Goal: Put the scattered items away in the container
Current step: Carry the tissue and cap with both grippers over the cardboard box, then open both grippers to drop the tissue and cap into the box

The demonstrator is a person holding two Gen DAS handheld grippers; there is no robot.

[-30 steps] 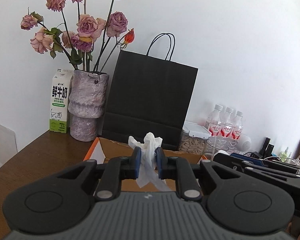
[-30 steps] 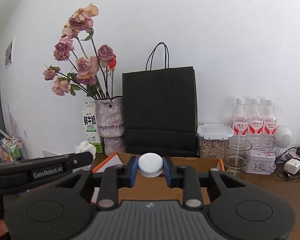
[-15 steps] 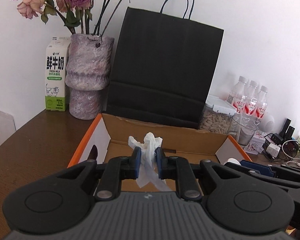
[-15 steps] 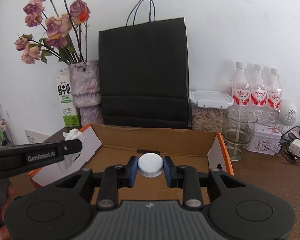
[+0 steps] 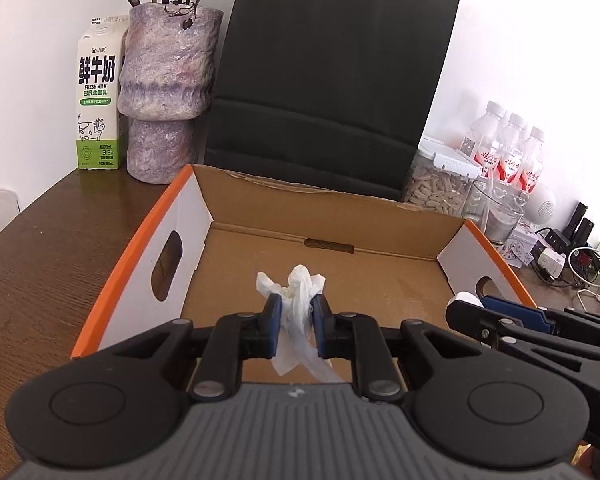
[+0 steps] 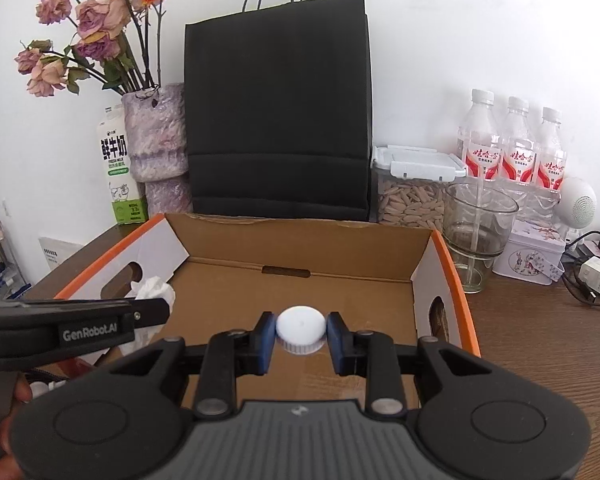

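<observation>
**Tissue and cap held over the open box, release pending**

Crumpled tissue (image 5: 300,300) is clamped between the blue pads of the left gripper (image 5: 296,320), with a loose tail hanging below the jaws. A white bottle cap (image 6: 301,327) is pinched from both sides by the right gripper (image 6: 301,334). Both loads are held out ahead of the fingers, above the floor of the cardboard box (image 6: 300,240), whose far wall rises just beyond them. From the right wrist view, the left gripper is seen close by on the left, also inside the box's outline.

The step in hand is judged to be the drop-off: carrying appears done, and letting go is not yet begun. What the next move calls for is that both sets of jaws be parted so the items fall inside the orange-edged walls. The tissue is light and may cling to a pad; the cap may roll once freed.

The box is set on a dark wooden table (image 5: 60,240). Beyond it, against a white wall, a black paper bag (image 6: 278,112), a mottled vase (image 5: 168,80) of dried roses and a milk carton (image 5: 98,100) are lined up; farther right, water bottles (image 6: 512,144), a seed jar (image 6: 412,196) and a glass (image 6: 480,224) are seen.
</observation>
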